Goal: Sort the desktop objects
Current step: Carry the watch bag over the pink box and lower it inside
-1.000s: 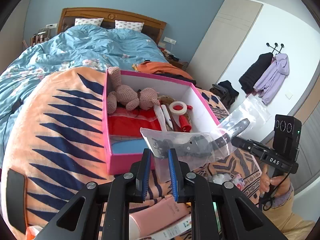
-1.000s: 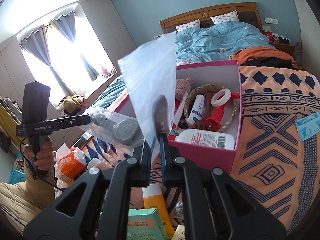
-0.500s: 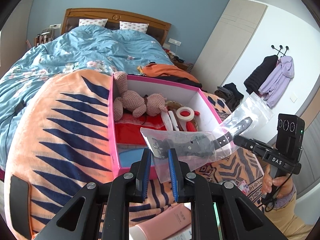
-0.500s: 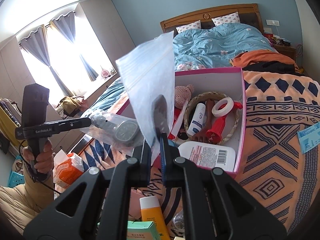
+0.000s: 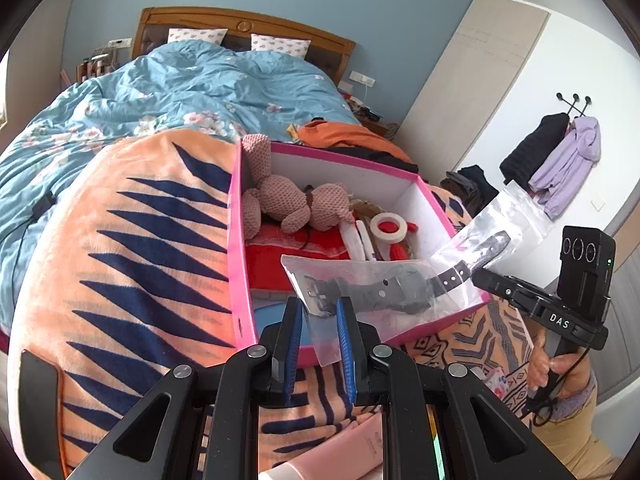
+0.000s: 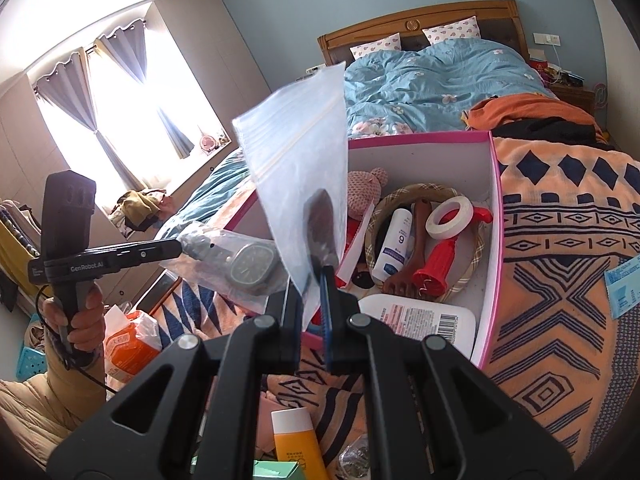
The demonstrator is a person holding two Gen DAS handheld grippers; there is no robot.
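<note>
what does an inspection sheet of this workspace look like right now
surface: orange patterned blanket on a bed.
job's things: clear bag with a watch, held over the pink box; box holds a knitted toy, tape roll, white bottle.
clutter: yellow tube, pink tube, orange tissue pack.
grippers: left gripper and right gripper each shut on the bag.
cables: black cord by the hand.
surroundings: coats, window.
</note>
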